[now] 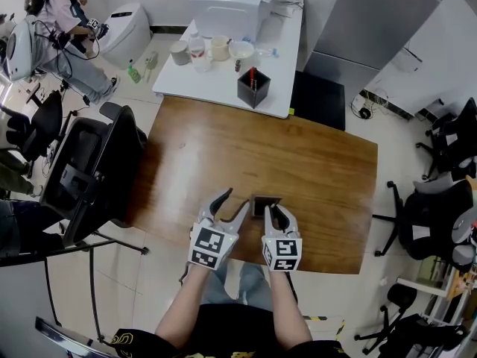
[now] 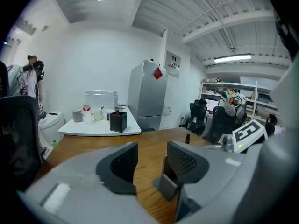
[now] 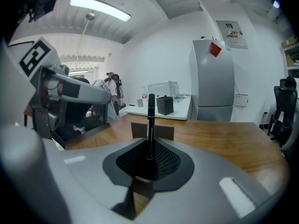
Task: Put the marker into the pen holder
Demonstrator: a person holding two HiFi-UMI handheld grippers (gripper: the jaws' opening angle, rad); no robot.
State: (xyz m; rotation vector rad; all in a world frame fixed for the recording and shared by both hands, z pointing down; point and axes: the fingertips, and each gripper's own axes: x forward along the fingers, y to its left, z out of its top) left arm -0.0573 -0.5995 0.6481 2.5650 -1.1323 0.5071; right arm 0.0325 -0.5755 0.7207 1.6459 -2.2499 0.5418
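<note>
Left gripper (image 1: 235, 201): 2 jaws spread, nothing between them.
Brown pen holder (image 1: 266, 203): on the wooden table (image 1: 320, 162), just right of the left jaws, just ahead of the right jaws.
Right gripper (image 1: 276, 212): jaws pinching the black marker (image 3: 150, 120), upright.

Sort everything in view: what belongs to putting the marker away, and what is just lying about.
Job: black marker, clamped upright in the right gripper; tan square pen holder on the wooden table; open left gripper.
Lying about: black square pot, cups and clear bottle on the white table; black office chair.
</note>
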